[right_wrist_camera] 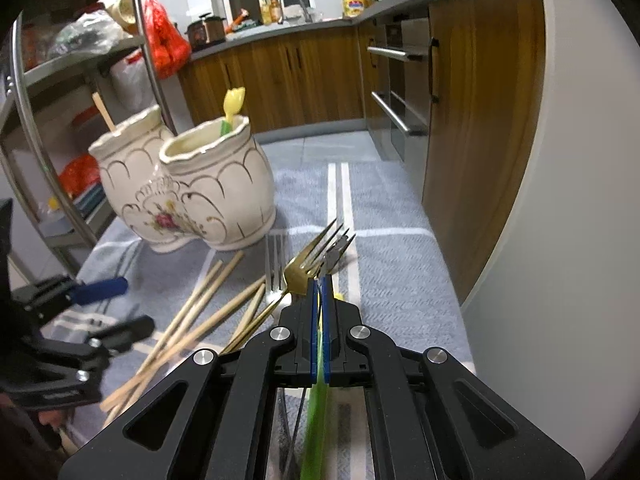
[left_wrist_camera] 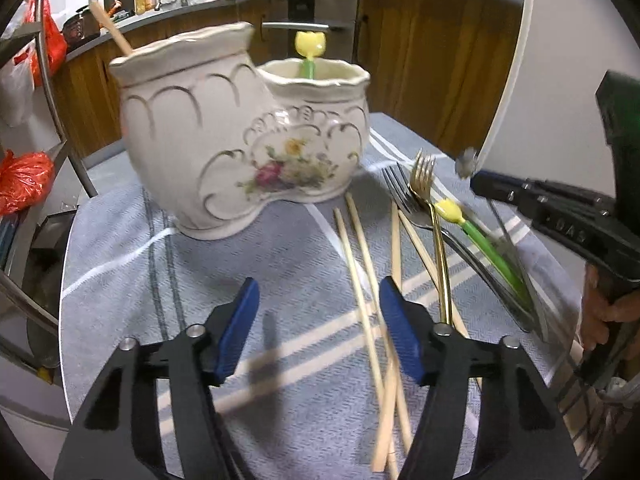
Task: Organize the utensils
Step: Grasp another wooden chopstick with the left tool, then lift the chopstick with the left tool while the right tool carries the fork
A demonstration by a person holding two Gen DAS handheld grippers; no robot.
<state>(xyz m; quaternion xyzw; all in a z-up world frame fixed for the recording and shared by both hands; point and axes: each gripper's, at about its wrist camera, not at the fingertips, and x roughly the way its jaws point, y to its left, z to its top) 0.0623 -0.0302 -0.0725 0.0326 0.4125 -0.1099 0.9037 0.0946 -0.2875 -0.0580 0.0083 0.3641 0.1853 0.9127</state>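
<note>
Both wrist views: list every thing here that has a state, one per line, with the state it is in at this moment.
left gripper: open, holding nothing.
right gripper: shut on the green-handled utensil.
ceramic holder: upright on the cloth; a wooden stick in one pot, a tulip-topped utensil in the other.
chopsticks: lying loose on the cloth.
gold fork: lying flat.
silver fork: lying flat.

No legible text or labels.

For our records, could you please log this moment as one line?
left gripper: open, empty | right gripper: shut on green-handled utensil | ceramic holder: upright
</note>
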